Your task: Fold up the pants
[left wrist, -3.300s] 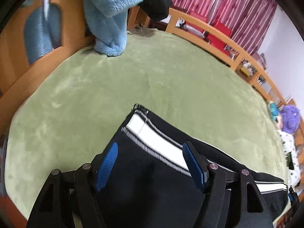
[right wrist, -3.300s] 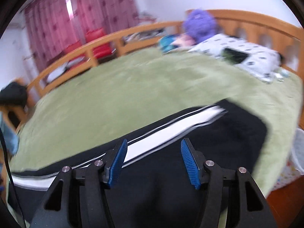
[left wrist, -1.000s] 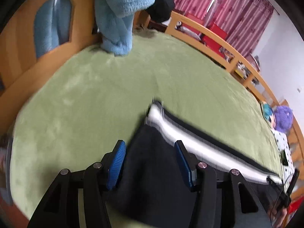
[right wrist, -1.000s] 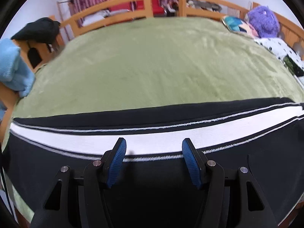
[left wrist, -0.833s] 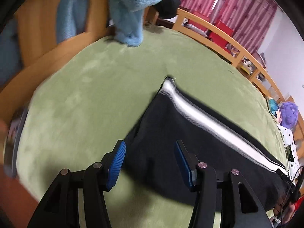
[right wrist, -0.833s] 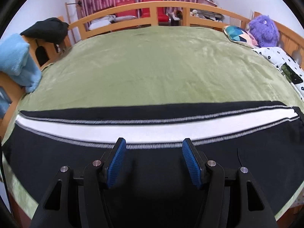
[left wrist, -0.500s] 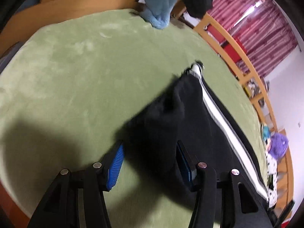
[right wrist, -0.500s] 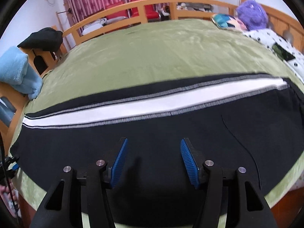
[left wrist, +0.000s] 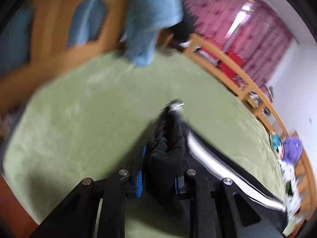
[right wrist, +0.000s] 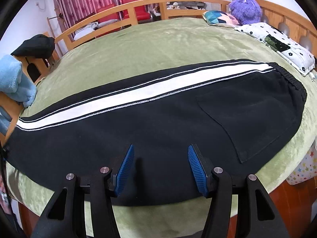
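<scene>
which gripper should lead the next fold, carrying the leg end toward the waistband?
Left. The left gripper has just closed on the bunched leg end of the pants. The right gripper hovers open over the flat mid-leg, holding nothing.

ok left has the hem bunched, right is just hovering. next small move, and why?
Probably lift the left gripper and carry the cuff toward the waistband. Its jaws have just been closing and now pinch a bunch of the black pants, which lie full length on the green blanket. The right gripper stands open over mid-leg, holding nothing.
</scene>
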Demonstrator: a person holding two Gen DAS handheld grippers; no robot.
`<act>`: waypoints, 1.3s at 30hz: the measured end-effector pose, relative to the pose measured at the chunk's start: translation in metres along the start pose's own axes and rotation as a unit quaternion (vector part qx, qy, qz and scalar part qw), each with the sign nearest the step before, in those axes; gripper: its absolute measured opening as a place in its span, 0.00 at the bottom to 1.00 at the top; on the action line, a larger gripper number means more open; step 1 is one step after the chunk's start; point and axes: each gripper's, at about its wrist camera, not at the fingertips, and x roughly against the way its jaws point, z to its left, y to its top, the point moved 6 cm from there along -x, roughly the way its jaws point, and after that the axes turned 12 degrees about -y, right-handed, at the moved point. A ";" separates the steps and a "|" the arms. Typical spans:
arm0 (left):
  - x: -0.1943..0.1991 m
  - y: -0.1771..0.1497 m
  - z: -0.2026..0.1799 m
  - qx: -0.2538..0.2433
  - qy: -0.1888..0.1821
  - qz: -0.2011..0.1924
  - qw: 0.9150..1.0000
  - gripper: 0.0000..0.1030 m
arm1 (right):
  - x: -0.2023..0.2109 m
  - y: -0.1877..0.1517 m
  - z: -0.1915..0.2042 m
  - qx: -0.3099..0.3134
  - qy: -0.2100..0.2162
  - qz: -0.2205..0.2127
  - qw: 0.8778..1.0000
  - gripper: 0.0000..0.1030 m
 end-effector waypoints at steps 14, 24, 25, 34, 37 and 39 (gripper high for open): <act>0.012 -0.059 -0.325 -0.250 -0.172 0.036 0.952 0.20 | 0.028 -0.026 -0.063 -0.041 0.007 -0.030 0.999 0.55; -0.076 -0.226 -0.396 -0.267 -0.213 0.264 0.902 0.31 | 0.025 -0.057 -0.112 -0.066 -0.010 -0.006 0.998 0.55; -0.082 -0.236 -0.390 -0.262 -0.206 0.292 0.896 0.31 | 0.022 -0.058 -0.117 -0.072 -0.010 -0.002 0.997 0.55; -0.032 -0.182 -0.334 -0.265 -0.195 0.213 0.920 0.70 | 0.004 -0.034 -0.085 -0.061 0.062 0.006 0.996 0.56; -0.028 -0.159 -0.307 -0.264 -0.161 0.191 0.932 0.70 | 0.001 -0.017 -0.053 -0.041 0.105 -0.003 0.994 0.56; -0.023 -0.148 -0.279 -0.253 -0.134 0.179 0.941 0.70 | -0.004 -0.006 -0.027 -0.022 0.124 -0.008 0.992 0.57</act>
